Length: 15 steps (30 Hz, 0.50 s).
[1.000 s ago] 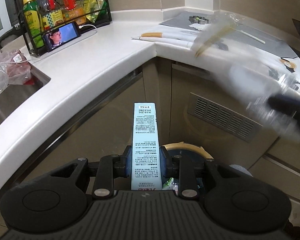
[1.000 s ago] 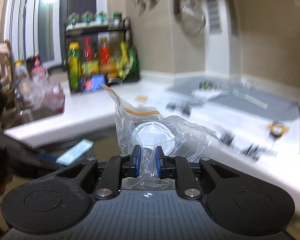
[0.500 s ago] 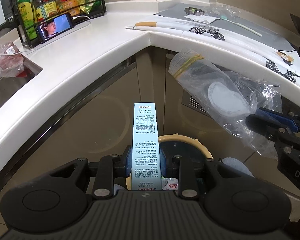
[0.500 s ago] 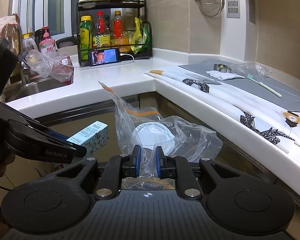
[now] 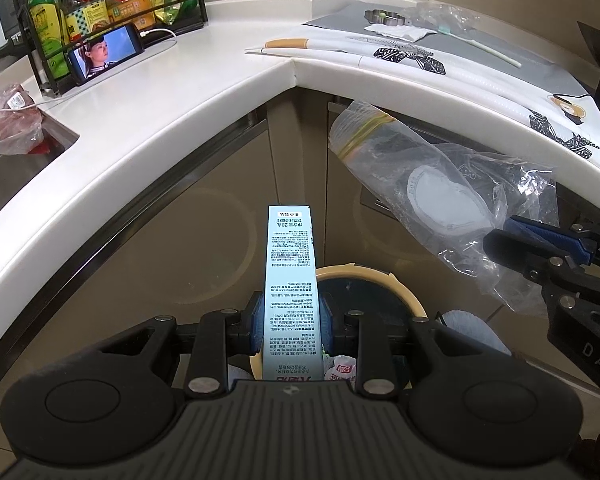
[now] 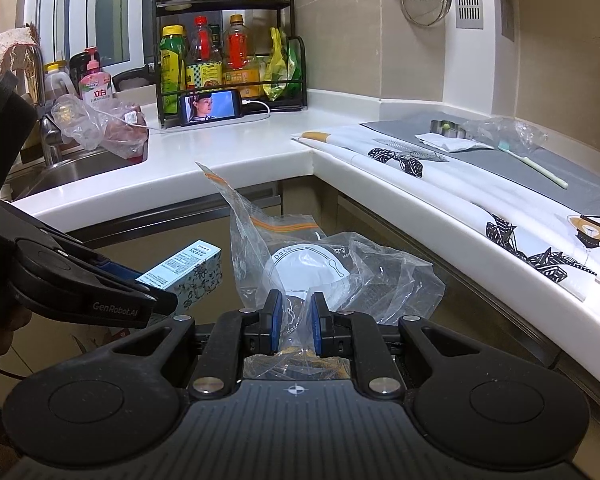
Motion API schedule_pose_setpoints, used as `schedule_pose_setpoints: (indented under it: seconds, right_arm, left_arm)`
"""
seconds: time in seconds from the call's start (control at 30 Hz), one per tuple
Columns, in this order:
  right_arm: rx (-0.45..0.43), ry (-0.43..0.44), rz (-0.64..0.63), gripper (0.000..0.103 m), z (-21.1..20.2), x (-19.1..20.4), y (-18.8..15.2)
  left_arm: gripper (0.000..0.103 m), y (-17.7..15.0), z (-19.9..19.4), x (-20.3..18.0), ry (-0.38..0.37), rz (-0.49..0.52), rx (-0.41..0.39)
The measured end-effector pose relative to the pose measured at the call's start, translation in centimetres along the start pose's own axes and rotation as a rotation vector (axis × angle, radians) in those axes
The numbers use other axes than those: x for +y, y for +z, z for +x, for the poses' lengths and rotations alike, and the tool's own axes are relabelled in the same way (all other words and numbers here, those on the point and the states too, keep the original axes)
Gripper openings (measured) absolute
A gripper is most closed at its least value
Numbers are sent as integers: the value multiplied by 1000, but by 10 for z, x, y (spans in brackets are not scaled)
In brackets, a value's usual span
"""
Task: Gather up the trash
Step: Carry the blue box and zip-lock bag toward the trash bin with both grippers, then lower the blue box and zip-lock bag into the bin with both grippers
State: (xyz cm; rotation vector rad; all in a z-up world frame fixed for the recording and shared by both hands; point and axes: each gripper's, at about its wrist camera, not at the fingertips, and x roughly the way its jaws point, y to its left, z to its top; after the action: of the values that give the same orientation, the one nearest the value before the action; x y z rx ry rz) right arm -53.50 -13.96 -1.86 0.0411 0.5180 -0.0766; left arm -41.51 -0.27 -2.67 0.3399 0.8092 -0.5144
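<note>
Pale blue carton (image 5: 291, 280) is standing clamped in the left gripper (image 5: 292, 322), directly over the bin (image 5: 404, 292) below; the right gripper (image 6: 296, 322) is pinching the plastic bag (image 6: 332, 264), off beside it.

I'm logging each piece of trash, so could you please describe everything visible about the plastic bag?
The bag is clear, crinkled film with an orange zip strip at its mouth and a white round label printed "Date". The right tool pinches its lower end; the rest stands up and flops open, off the counter, beside the box and above the bin.
</note>
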Motion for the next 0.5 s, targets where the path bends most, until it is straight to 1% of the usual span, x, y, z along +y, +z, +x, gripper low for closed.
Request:
schedule_pose_setpoints:
  seconds: [0.5]
  right_arm:
    - [5, 3, 0, 17, 2, 0, -1]
  left_arm:
    - [30, 0, 1, 0, -1, 0, 1]
